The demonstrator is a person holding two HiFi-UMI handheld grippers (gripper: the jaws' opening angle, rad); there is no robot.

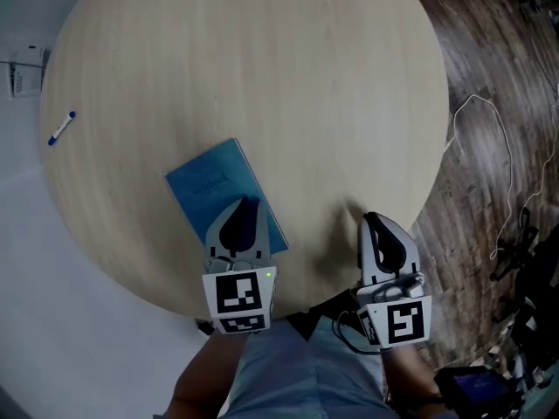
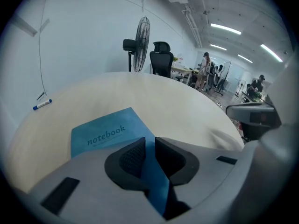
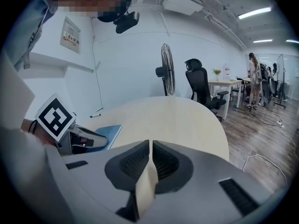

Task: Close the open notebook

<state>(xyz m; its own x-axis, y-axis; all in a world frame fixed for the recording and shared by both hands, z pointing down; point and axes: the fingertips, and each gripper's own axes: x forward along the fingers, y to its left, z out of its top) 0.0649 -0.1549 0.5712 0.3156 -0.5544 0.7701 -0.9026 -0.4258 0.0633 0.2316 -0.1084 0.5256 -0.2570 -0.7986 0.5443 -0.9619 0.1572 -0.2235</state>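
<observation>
While the closed blue notebook (image 1: 212,184) lies cover-up on the tabletop (image 1: 262,68), long axis slanting away leftward, the left hand-held gripper (image 1: 247,204) stands slightly spread over its near corner; the right hand-held gripper (image 1: 370,220) is pressed together, empty

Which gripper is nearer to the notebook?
Left. The left gripper is over the near end of the notebook. The right gripper is apart from it, off to its right, over the table.

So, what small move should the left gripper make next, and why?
Probably lift the left gripper clear: the notebook already lies closed and flat on the table, cover up, and the jaws stand slightly apart above its near edge, gripping nothing.
</observation>
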